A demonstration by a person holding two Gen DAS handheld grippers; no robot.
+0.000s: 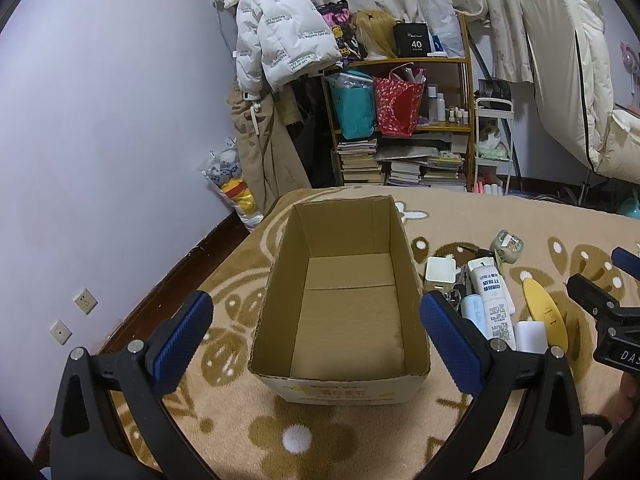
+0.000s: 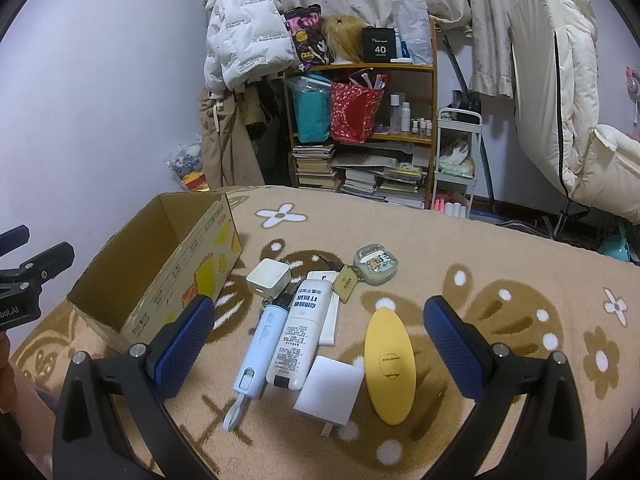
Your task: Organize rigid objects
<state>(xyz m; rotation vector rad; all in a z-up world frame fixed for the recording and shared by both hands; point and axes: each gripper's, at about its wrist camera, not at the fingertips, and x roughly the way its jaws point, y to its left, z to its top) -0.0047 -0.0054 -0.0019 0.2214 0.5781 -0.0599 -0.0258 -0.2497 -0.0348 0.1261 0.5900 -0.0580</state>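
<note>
We see a cardboard box (image 1: 340, 300) on the blanket (image 2: 500, 248). Beside it lie a yellow oval (image 2: 388, 360), a white bottle (image 2: 300, 332), a blue power bank (image 2: 260, 348) and white chargers (image 2: 330, 390). Our left gripper (image 1: 316, 332) and right gripper (image 2: 320, 340) are spread wide, holding nothing.
</note>
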